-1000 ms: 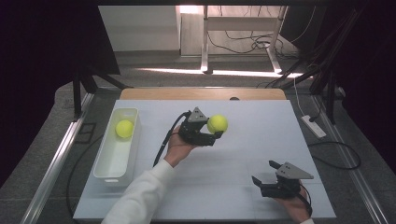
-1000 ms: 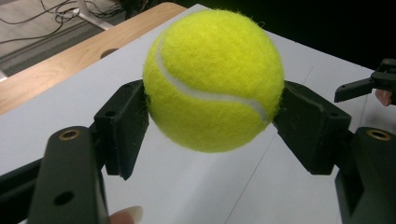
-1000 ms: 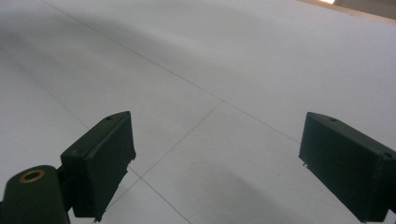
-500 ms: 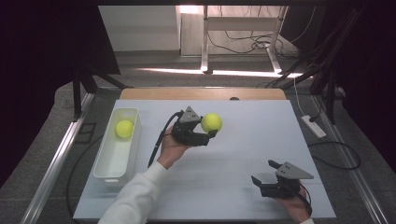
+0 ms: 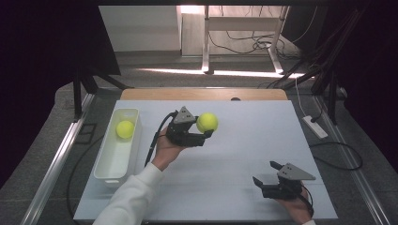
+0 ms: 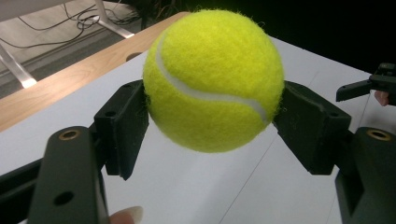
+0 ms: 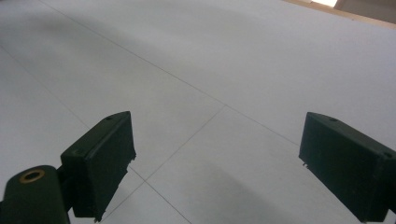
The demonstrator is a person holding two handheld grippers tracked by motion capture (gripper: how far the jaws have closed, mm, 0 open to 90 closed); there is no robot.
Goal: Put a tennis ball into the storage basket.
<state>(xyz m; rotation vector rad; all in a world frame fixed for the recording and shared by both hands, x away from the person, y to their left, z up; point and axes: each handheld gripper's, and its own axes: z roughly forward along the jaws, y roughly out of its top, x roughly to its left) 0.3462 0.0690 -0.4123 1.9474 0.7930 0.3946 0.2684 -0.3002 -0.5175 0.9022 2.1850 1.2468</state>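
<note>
My left gripper (image 5: 205,129) is shut on a yellow tennis ball (image 5: 207,122) and holds it above the middle of the white table. In the left gripper view the ball (image 6: 214,79) sits squeezed between both black pads (image 6: 125,126). A second tennis ball (image 5: 125,129) lies in the far end of the white bin (image 5: 109,164) at the table's left. Near the front right corner my right gripper (image 5: 268,172) rests low over the table, jaws wide apart with nothing between them; its view shows my right gripper (image 7: 217,168) over bare white tabletop.
The white table (image 5: 244,140) has a wooden strip (image 5: 202,94) along its far edge. A white power strip (image 5: 315,126) and cables lie off the right side. Metal rails run along both sides. The left gripper's cable (image 5: 157,136) trails toward the person's sleeve.
The left gripper has carried the ball a little leftward and up across the table. The right gripper has stayed where it was.
</note>
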